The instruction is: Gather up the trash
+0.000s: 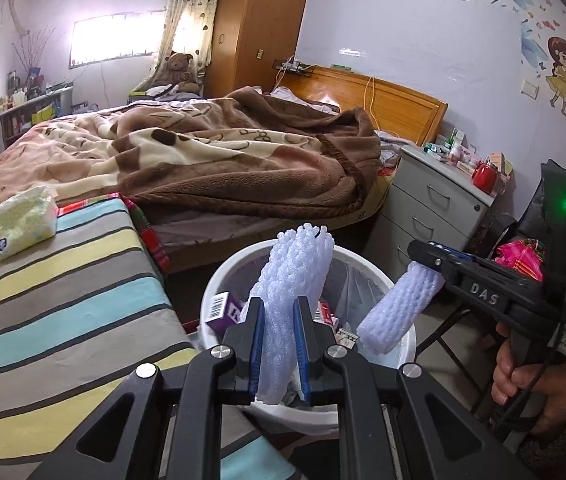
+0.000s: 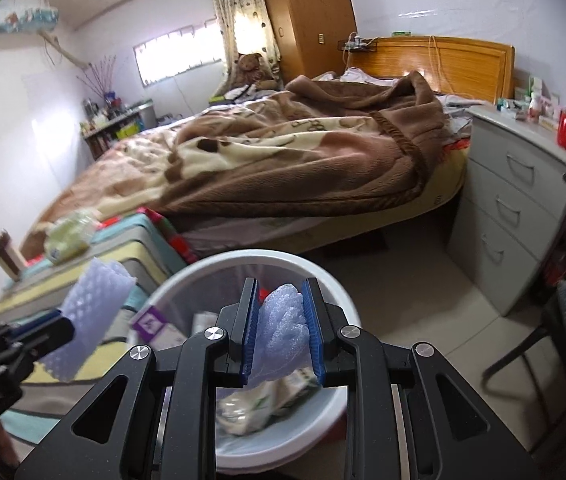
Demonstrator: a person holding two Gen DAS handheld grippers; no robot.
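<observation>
My left gripper [image 1: 279, 312] is clamped on a white foam net sleeve [image 1: 295, 280], which stands nearly upright between the blue pads, right above the white trash bin [image 1: 363, 264]. My right gripper [image 2: 281, 328] pinches a second foam sleeve [image 2: 285, 330] — crumpled between its pads, also over the bin [image 2: 203, 268]. From the left wrist camera I see that second sleeve [image 1: 397, 312] slanting down over the bin's right rim. Inside the bin lie a purple box [image 1: 225, 310] with a barcode and other packaging. Just left of the bin stands a striped cushion surface [image 1: 63, 280] carrying a pale green tissue pack [image 1: 23, 220]. Beyond sits the bed with a brown blanket [image 1: 223, 160], then a grey cabinet of 3 drawers [image 1: 431, 208] with a red mug [image 1: 485, 176] on top — farthest, a wooden wardrobe [image 1: 263, 28].
</observation>
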